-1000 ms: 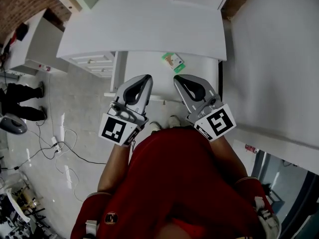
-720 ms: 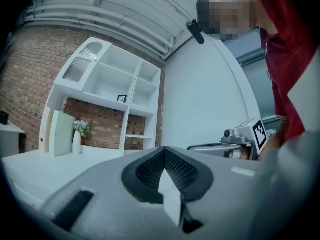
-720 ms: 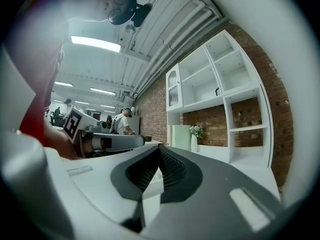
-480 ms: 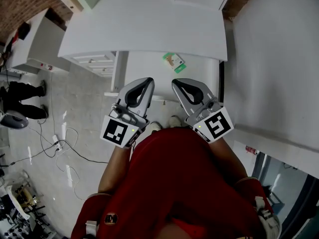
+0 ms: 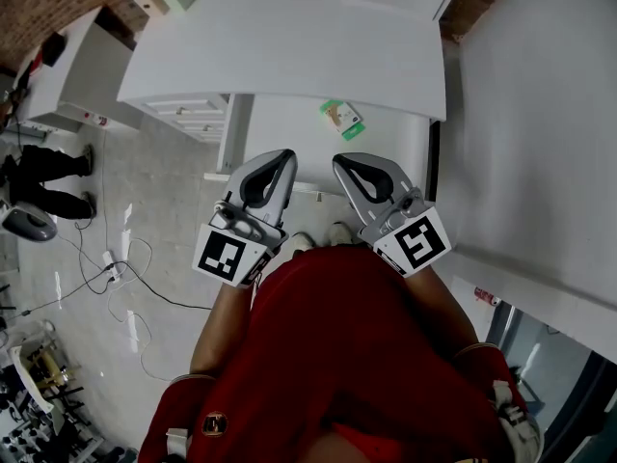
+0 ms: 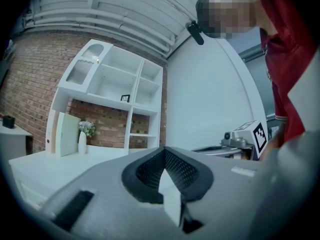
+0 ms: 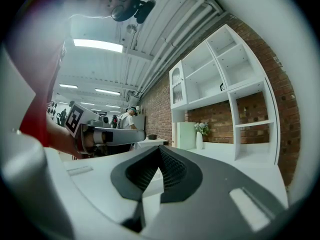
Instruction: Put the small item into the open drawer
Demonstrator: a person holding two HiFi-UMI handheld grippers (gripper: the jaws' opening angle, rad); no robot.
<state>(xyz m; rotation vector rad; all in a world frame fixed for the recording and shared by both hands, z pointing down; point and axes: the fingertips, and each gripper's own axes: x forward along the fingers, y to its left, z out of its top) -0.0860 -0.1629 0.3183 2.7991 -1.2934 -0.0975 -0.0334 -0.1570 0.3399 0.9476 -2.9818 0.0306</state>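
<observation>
- Small item (image 5: 339, 119): flat green-and-white packet. It lies on the white bottom of the open drawer (image 5: 289, 133), at the back, just beside the front edge of the surface (image 5: 289, 46). Nothing touches it.
- Left gripper (image 5: 282, 157) (image 6: 163, 150): jaws pressed together, tips meeting, nothing between them. It is held over the drawer's front edge, well apart from the packet.
- Right gripper (image 5: 342, 162) (image 7: 159, 150): jaws pressed together, nothing between them. It is level with the left gripper and near it, not touching. It is the closer of the two to the packet but clear of it.
- Person: red garment (image 5: 337, 355), fills the lower head view.
- Shelf unit (image 6: 120, 84): white, against a brick wall.
- Vase (image 6: 82, 140): white, holds flowers, stands on the surface.
- Floor: loose cables (image 5: 116, 278) to the left.
</observation>
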